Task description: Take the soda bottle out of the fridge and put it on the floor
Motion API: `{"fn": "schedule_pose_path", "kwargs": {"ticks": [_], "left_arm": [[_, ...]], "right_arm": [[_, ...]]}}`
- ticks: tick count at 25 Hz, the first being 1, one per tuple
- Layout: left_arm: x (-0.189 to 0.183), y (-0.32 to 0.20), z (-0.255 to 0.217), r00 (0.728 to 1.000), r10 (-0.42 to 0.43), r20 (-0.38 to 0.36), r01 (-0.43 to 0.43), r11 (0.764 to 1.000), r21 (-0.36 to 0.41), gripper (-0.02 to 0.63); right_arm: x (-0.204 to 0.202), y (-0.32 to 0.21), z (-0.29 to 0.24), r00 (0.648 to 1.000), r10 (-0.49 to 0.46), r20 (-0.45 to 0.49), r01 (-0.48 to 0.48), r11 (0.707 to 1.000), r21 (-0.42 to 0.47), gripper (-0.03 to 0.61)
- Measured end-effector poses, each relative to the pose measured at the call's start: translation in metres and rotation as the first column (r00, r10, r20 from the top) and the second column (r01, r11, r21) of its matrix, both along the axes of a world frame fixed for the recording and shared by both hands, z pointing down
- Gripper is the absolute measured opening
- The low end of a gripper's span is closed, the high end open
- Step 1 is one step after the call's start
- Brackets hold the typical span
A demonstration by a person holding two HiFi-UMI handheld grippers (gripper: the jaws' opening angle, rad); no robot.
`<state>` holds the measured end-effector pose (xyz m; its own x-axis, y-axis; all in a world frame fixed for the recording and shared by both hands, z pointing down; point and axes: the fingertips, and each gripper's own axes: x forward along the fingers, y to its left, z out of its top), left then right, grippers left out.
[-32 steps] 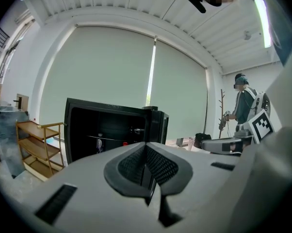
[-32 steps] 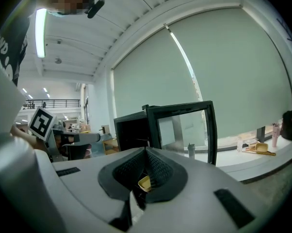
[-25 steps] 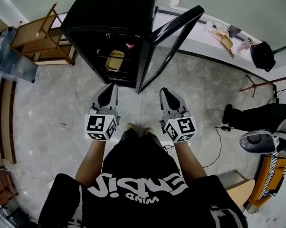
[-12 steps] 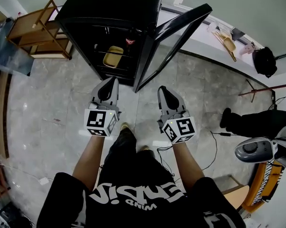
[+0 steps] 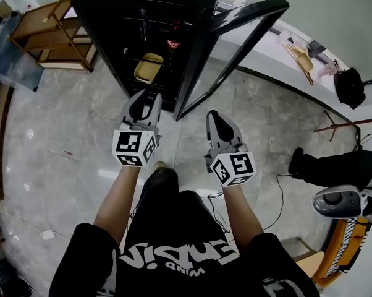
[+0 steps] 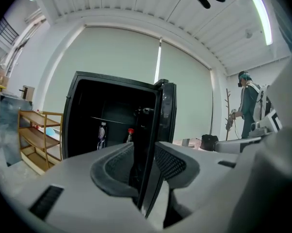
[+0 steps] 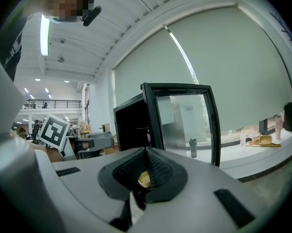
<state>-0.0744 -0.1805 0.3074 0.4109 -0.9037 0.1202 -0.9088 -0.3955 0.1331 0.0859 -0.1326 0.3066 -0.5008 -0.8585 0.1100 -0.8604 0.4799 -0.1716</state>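
The soda bottle (image 5: 173, 43), dark with a red cap, stands on an upper shelf inside the black fridge (image 5: 112, 17); its red cap (image 6: 130, 131) also shows in the left gripper view. My left gripper (image 5: 144, 98) points at the fridge opening, short of it. Its jaws have just been opening and stand slightly apart with nothing between them (image 6: 145, 152). My right gripper (image 5: 214, 119) hovers beside the open glass door (image 5: 235, 48), its tips meeting, empty (image 7: 146, 152).
A yellow dish (image 5: 147, 67) lies on a lower fridge shelf, and a clear bottle (image 6: 102, 136) stands left of the soda. A wooden rack (image 5: 50, 33) stands left of the fridge. A person's legs (image 5: 334, 163), a cable (image 5: 280, 190) and a machine (image 5: 337, 200) are at the right.
Both grippers have sunk lower and come nearer the open fridge. The left gripper's jaws have parted a little; the right gripper's stay together.
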Motion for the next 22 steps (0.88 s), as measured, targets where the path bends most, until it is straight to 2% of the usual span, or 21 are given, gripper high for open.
{"fn": "schedule_pose_path", "kwargs": {"ticks": [1, 3, 4, 10, 15, 18, 22], "left_arm": [[0.001, -0.001, 0.001, 1.0, -0.001, 0.005, 0.0, 1.0, 0.005, 0.154], [0.002, -0.006, 0.005, 1.0, 0.003, 0.018, -0.003, 1.0, 0.009, 0.304], [0.002, -0.01, 0.009, 1.0, 0.002, 0.025, -0.002, 1.0, 0.006, 0.32], [-0.004, -0.056, 0.035, 0.997, -0.002, 0.073, 0.001, 1.0, 0.013, 0.33], [0.011, -0.111, 0.064, 0.996, 0.034, 0.087, -0.035, 0.999, 0.012, 0.33], [0.025, -0.145, 0.082, 0.991, 0.053, 0.12, -0.054, 0.998, 0.011, 0.33], [0.035, -0.192, 0.109, 0.989, 0.054, 0.139, -0.054, 0.999, -0.006, 0.33]], "right_arm": [[0.0, 0.001, 0.001, 1.0, -0.005, -0.001, 0.005, 1.0, 0.0, 0.024], [-0.001, 0.002, 0.003, 1.0, -0.016, -0.007, 0.016, 1.0, -0.001, 0.023], [-0.001, 0.001, 0.005, 1.0, -0.02, -0.011, 0.02, 1.0, -0.002, 0.023], [-0.006, -0.001, 0.013, 1.0, -0.025, -0.008, 0.025, 1.0, -0.017, 0.023], [-0.011, -0.008, 0.021, 0.999, -0.04, -0.03, 0.039, 0.999, -0.032, 0.023], [-0.011, -0.014, 0.026, 0.999, -0.038, -0.028, 0.037, 0.998, -0.04, 0.025], [-0.012, -0.019, 0.037, 0.999, -0.038, -0.031, 0.036, 0.998, -0.057, 0.023]]}}
